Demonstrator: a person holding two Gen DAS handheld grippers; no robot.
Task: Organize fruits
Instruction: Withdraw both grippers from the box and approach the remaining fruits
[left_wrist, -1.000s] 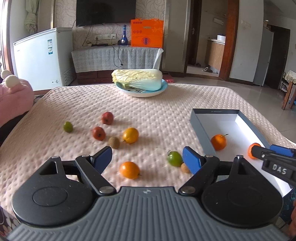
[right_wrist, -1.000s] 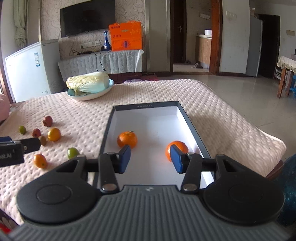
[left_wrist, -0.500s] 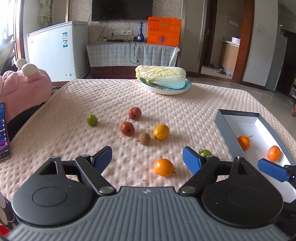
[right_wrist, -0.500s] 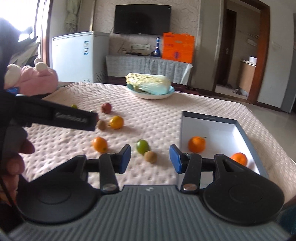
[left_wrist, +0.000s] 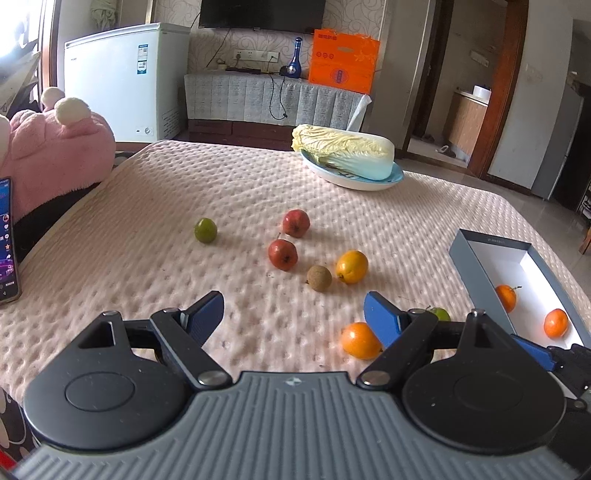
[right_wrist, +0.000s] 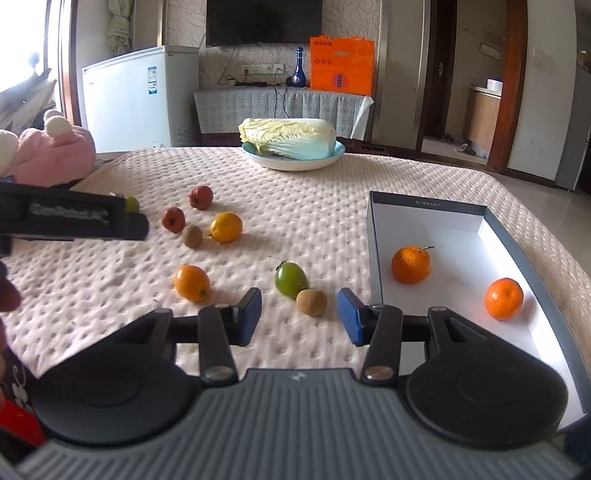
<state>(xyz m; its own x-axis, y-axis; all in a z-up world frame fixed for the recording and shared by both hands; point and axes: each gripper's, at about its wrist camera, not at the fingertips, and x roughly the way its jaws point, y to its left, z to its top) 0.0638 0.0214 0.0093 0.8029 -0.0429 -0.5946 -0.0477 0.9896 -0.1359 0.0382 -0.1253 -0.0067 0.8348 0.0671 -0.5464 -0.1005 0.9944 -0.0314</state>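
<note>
Left of the box (right_wrist: 373, 236), on the quilted bench (right_wrist: 303, 206), the loose fruit lies scattered, and both tools are over it empty. The right tool (right_wrist: 300, 316) has its pads apart with nothing between them, aimed at the brown kiwi (right_wrist: 311, 301) that touches the green fruit (right_wrist: 290, 279), both close to the box's near left wall. The left tool (left_wrist: 293, 314) is spread wide, nothing in it, with an orange (left_wrist: 360, 340) just by its right pad. Two mandarins (right_wrist: 410, 264) already sit inside the box. Farther left of the box: a yellow citrus (right_wrist: 226, 227), a second brown fruit, two red ones, one more green. Judging by looks, these are light, round and firm-skinned, so they'll roll if nudged; squeeze across the widest middle, gently, since the skin could bruise. The kiwi's neighbour may get knocked on approach.
</note>
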